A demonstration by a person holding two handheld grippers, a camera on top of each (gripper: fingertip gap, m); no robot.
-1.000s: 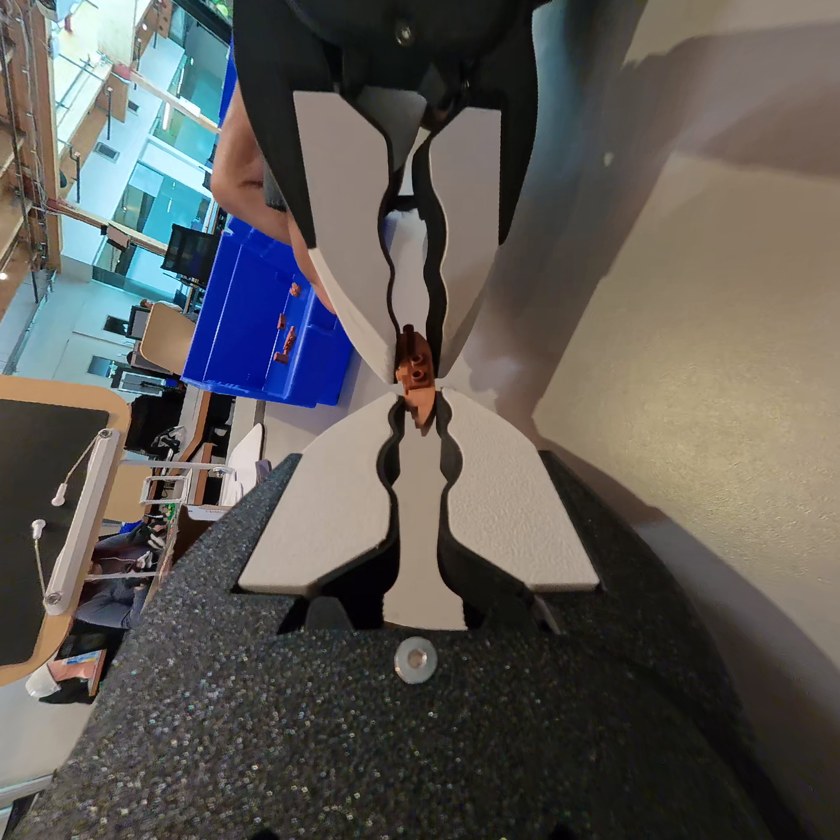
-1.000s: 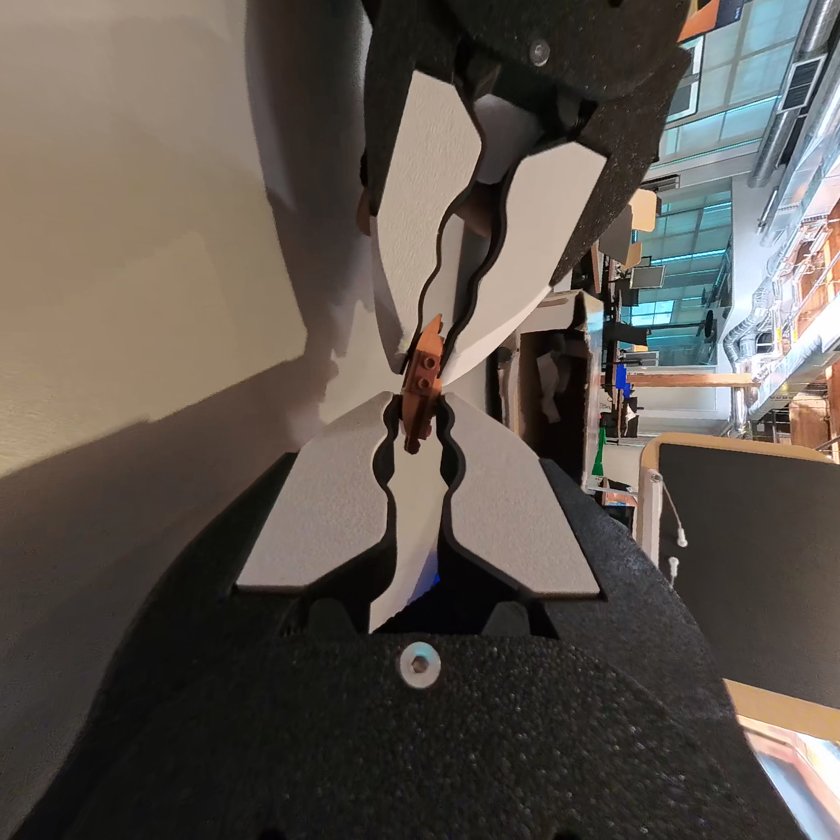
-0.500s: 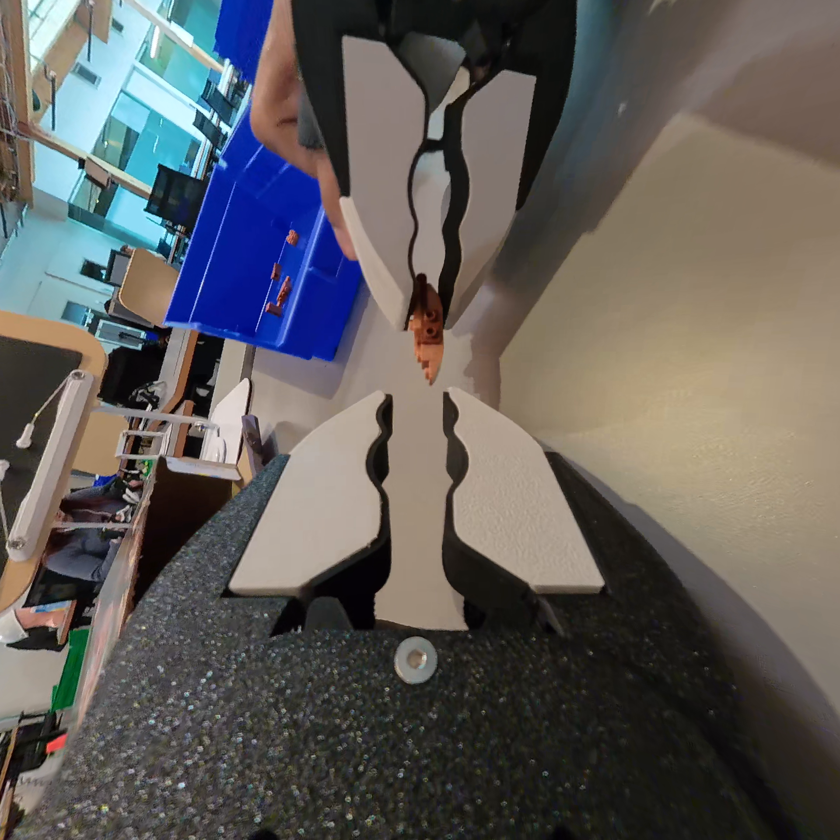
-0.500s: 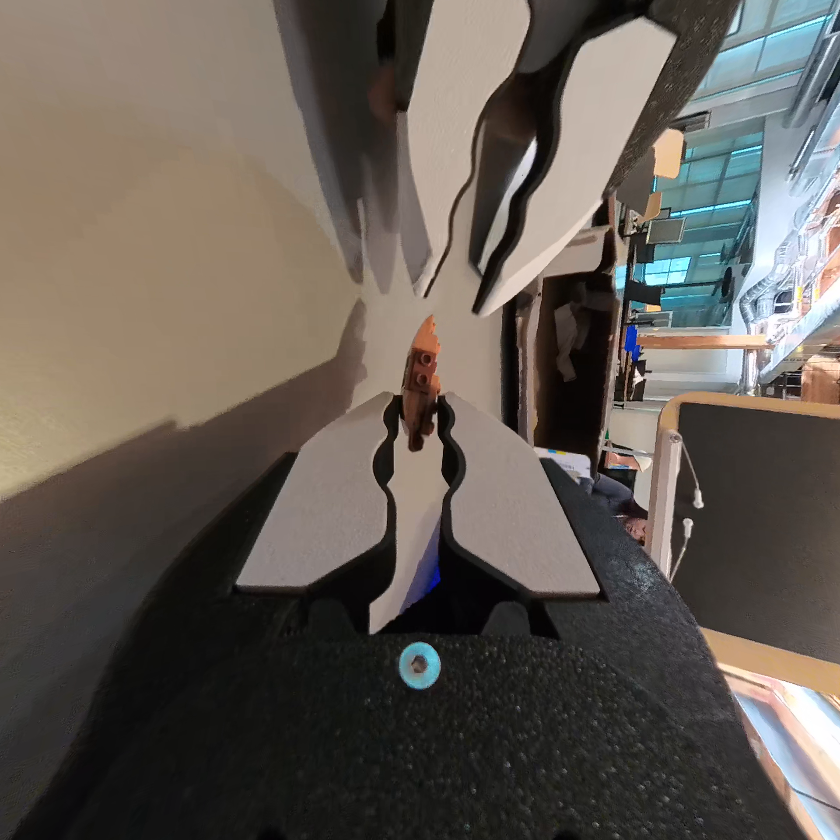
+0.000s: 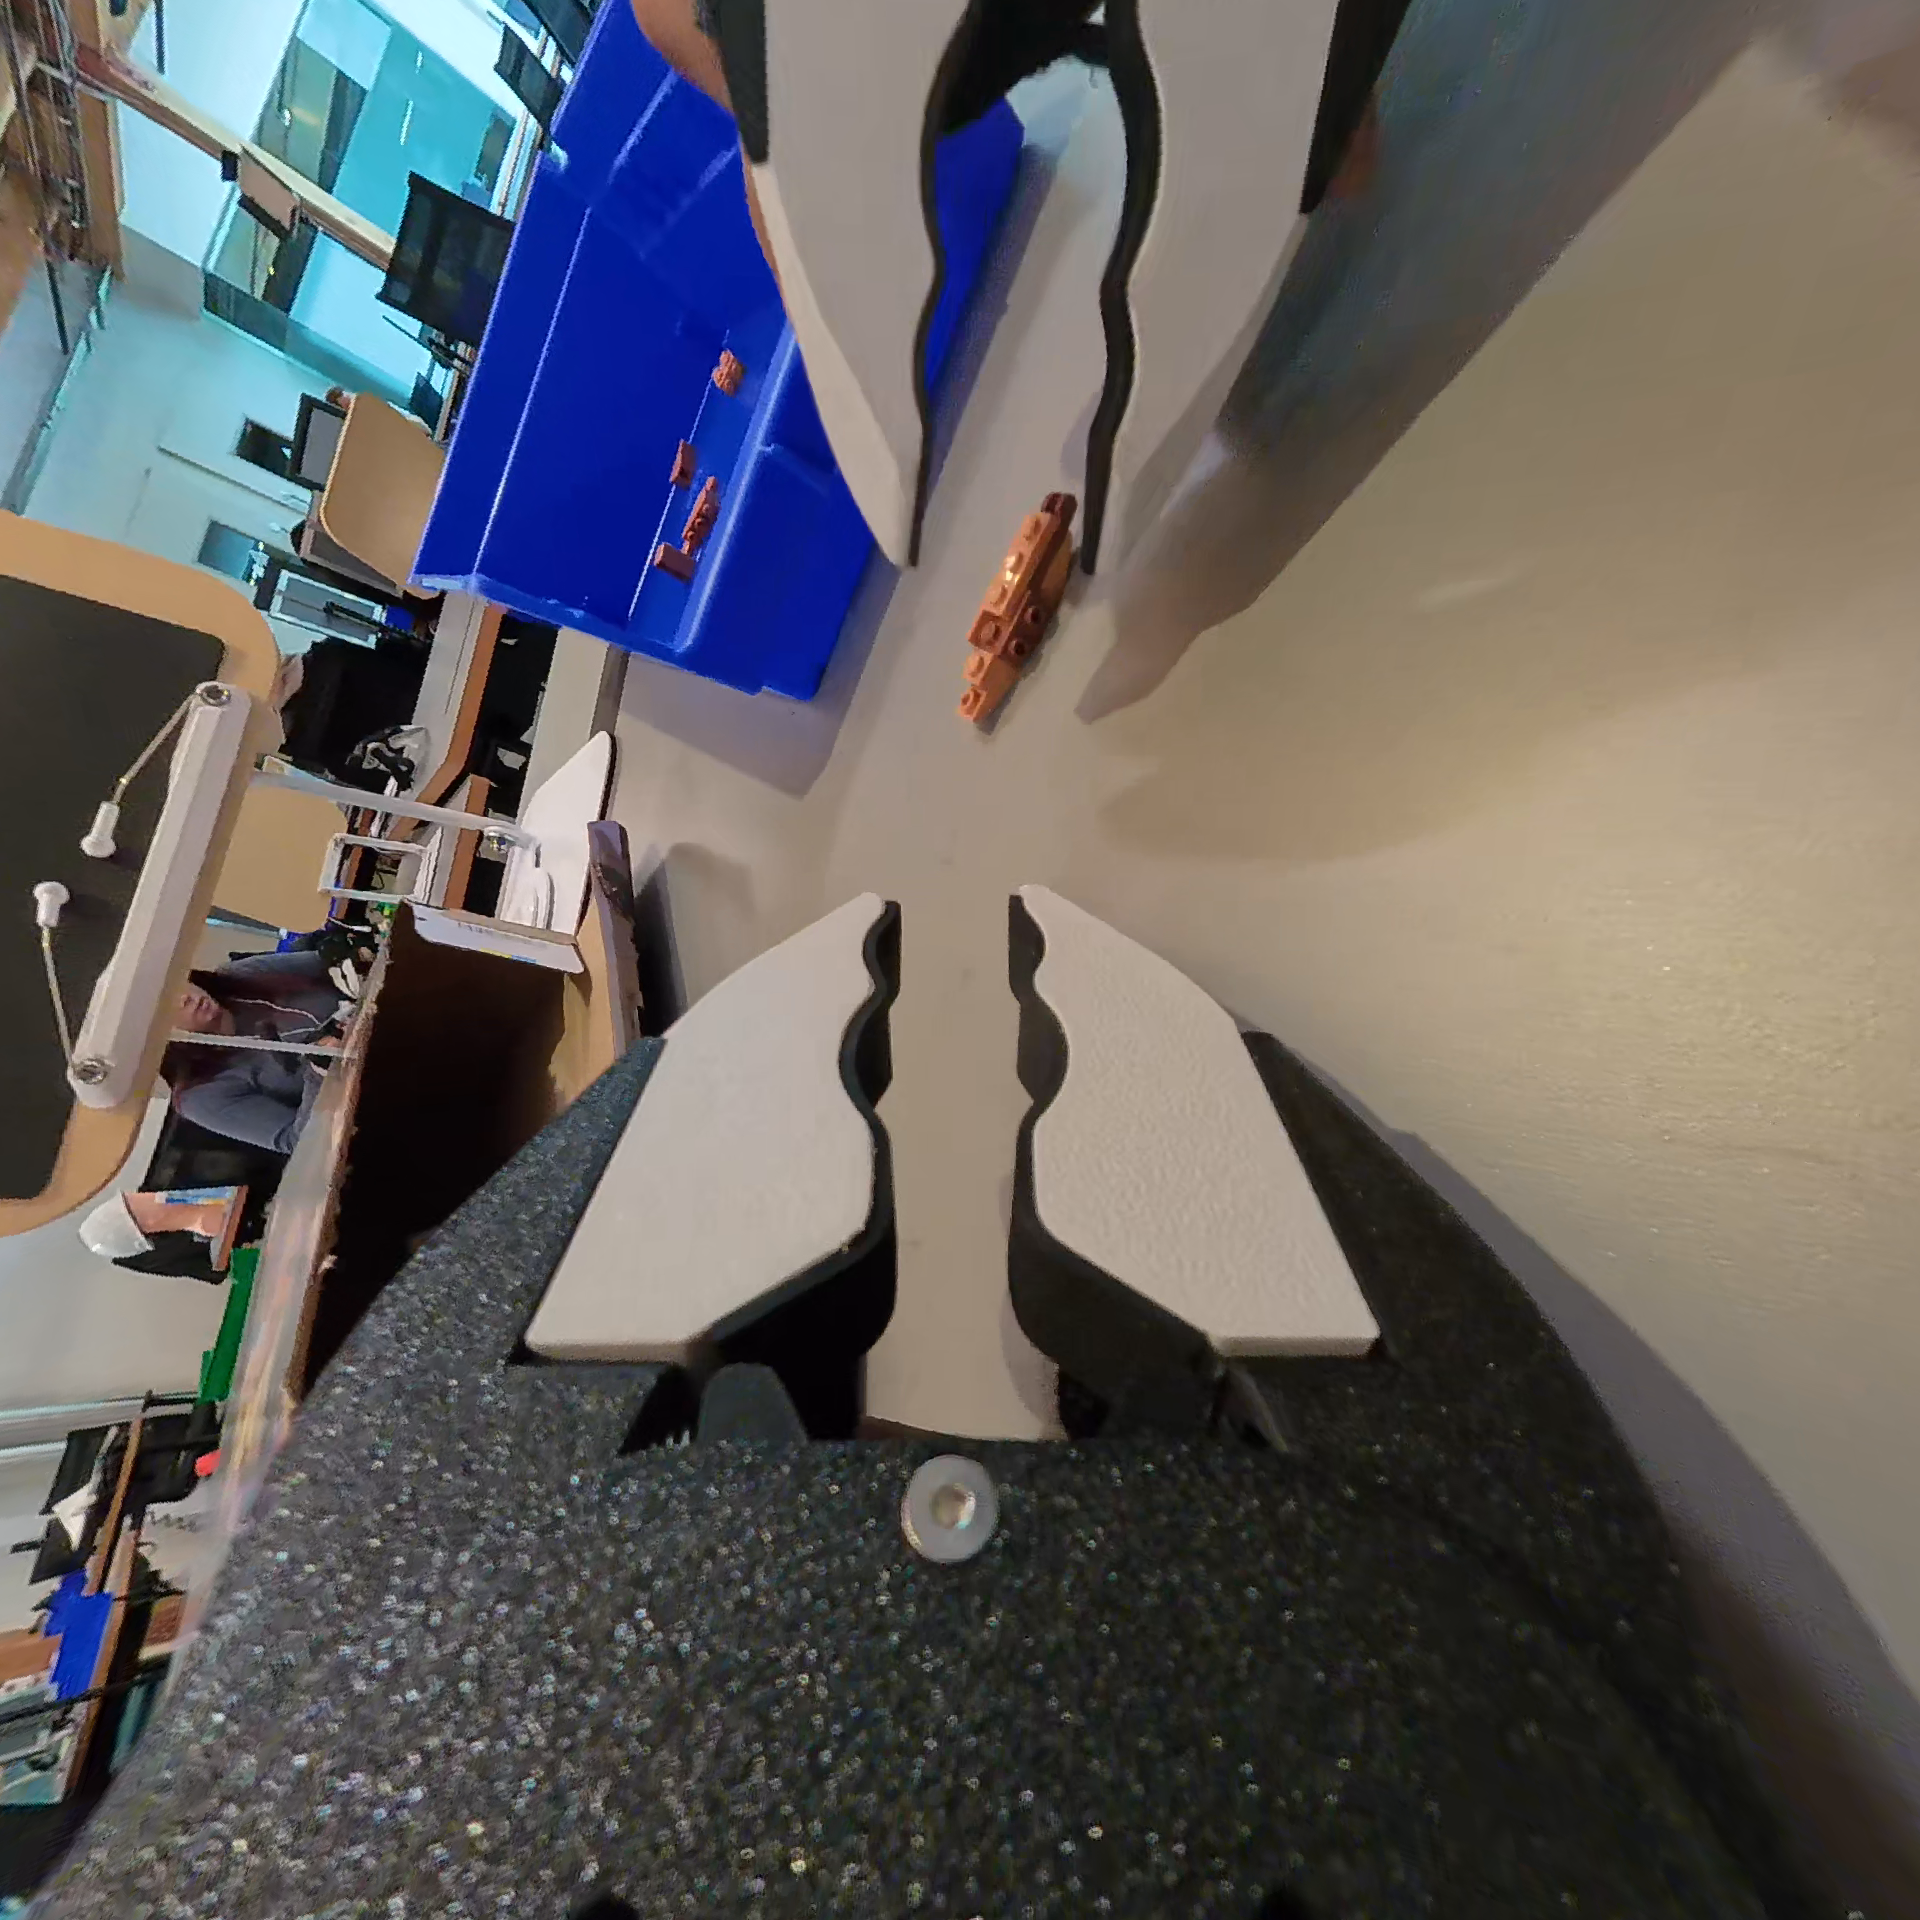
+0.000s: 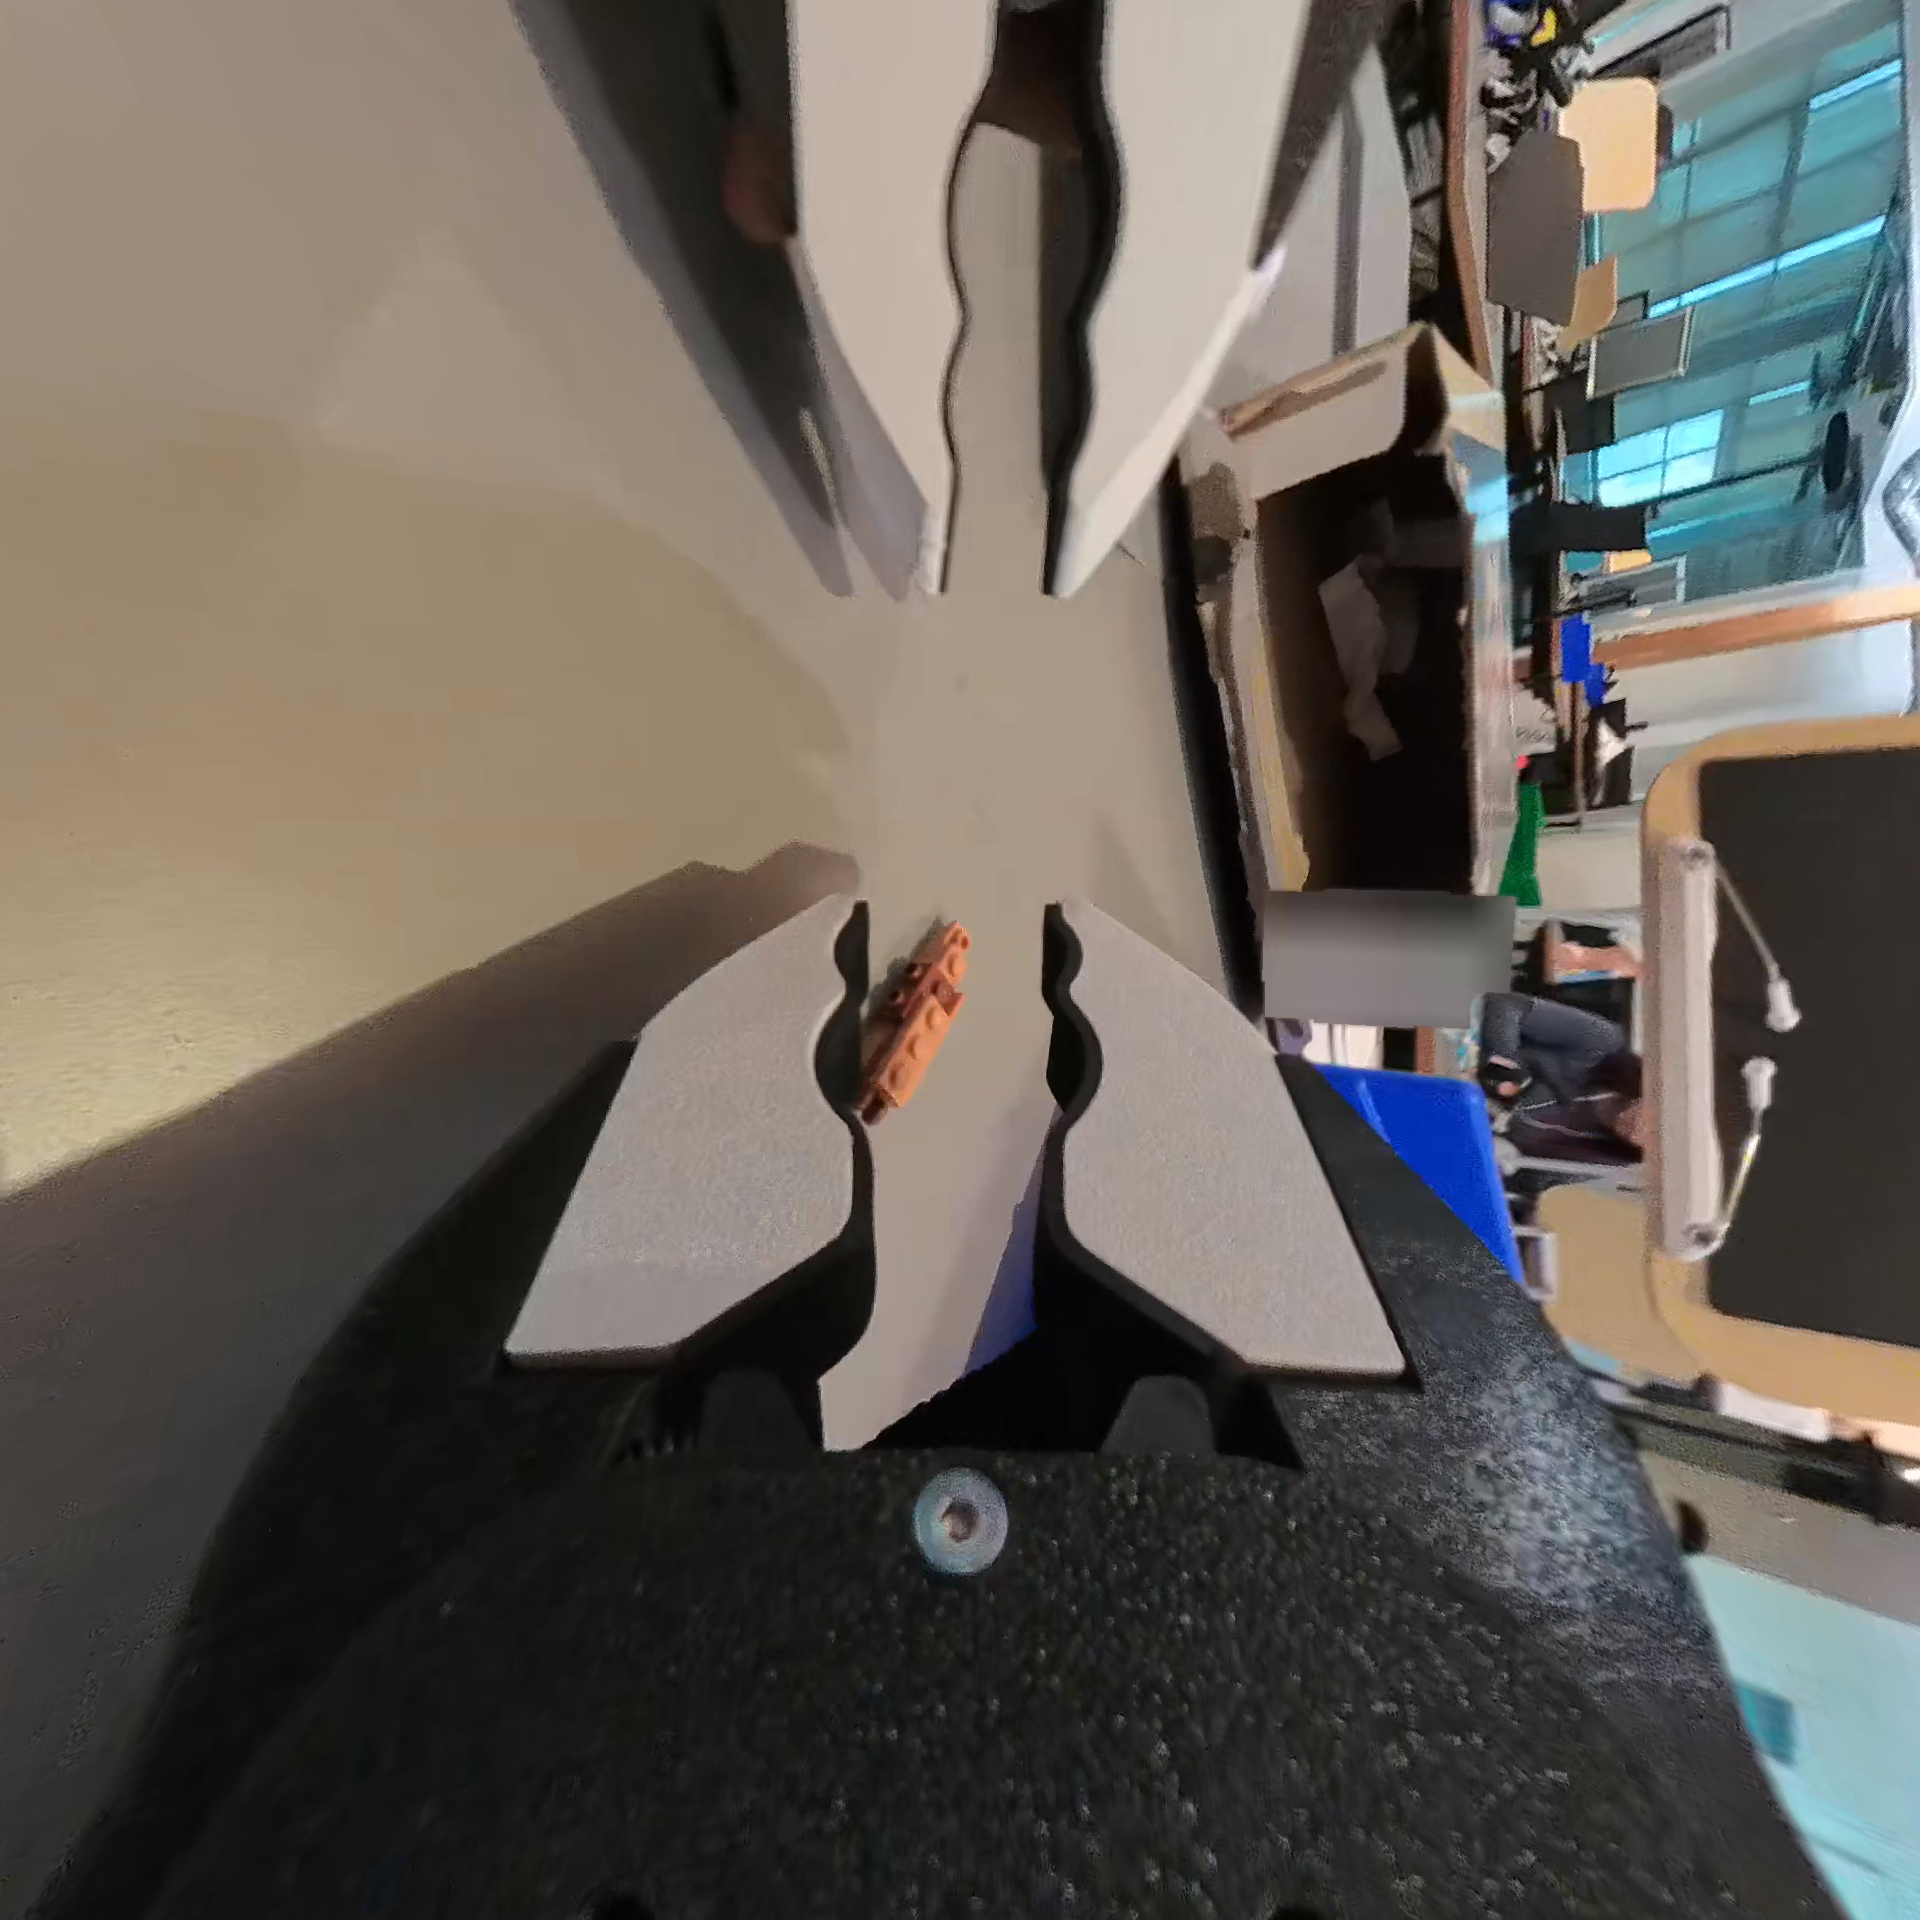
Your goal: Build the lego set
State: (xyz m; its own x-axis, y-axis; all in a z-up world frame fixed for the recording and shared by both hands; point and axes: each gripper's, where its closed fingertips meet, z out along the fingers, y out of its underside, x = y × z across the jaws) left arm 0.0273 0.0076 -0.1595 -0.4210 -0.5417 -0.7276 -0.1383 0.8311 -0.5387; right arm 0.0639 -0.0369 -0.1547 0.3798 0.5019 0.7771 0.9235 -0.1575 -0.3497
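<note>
We see a pale matte counter [image 5: 1558,831] in an open workshop with tall windows, a blue bin [image 5: 623,416] and a cardboard box [image 6: 1351,623] at its edges. Our two tools face each other, tips apart. The left gripper [image 5: 951,909] stands released and bare. The right gripper [image 6: 951,914] is released too; the studded orange-brown brick piece [image 6: 914,1023] lies between its jaws on the counter.

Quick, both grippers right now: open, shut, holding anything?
Left gripper: open, empty.
Right gripper: open; orange brick piece sits between its fingers by the left one, right one clear, not gripped.
</note>
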